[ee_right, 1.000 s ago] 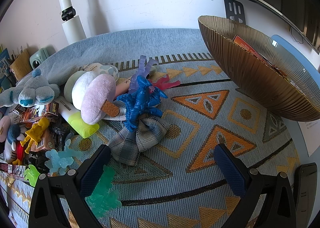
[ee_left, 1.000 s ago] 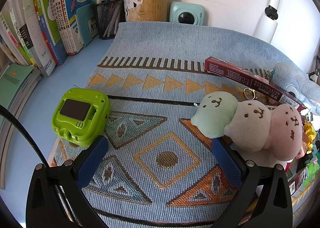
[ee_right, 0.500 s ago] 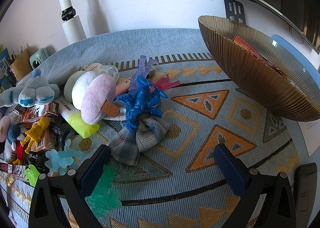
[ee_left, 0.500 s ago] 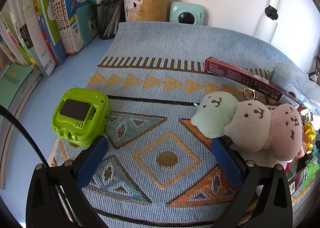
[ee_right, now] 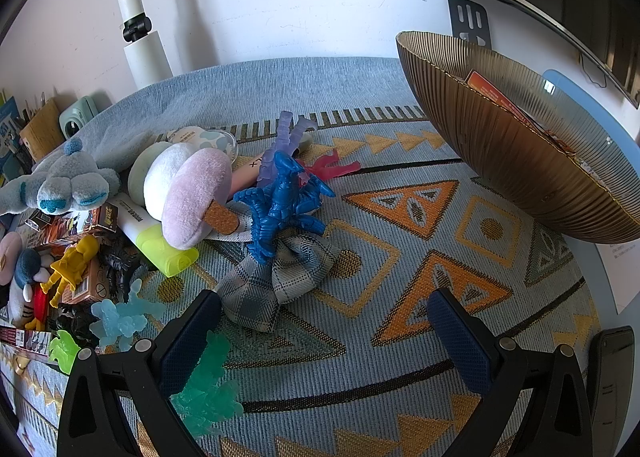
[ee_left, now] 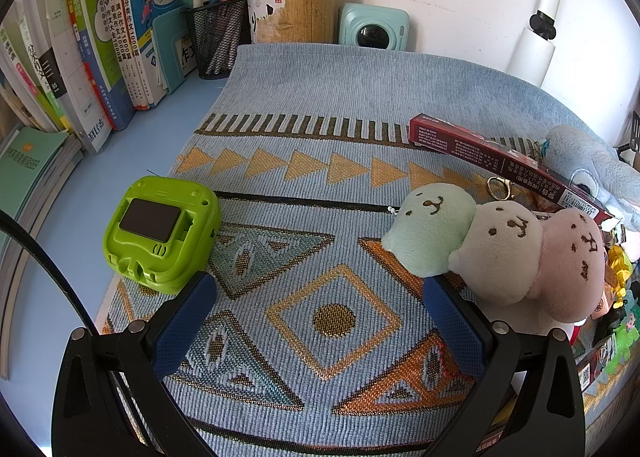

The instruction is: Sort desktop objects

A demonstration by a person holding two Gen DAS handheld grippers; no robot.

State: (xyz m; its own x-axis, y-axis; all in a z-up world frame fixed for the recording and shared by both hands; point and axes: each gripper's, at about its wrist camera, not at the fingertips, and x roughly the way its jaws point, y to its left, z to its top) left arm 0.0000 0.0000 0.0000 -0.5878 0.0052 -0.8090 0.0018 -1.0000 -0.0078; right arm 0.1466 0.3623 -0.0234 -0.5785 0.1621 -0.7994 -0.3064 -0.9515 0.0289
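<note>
My left gripper hangs open over the patterned blue mat, nothing between its fingers. A lime-green device lies just beyond its left finger. A three-part plush in green, cream and pink lies beside its right finger, with a dark red box behind. My right gripper is also open and empty. Ahead of it a blue toy figure rests on a plaid cloth pouch. A teal translucent figure sits by its left finger. The ribbed golden bowl stands at the right.
Books, a mesh pen holder, a cork pen cup and a mint camera line the back left. A grey-blue plush, small figures and boxes crowd the right view's left. A white lamp arm rises behind.
</note>
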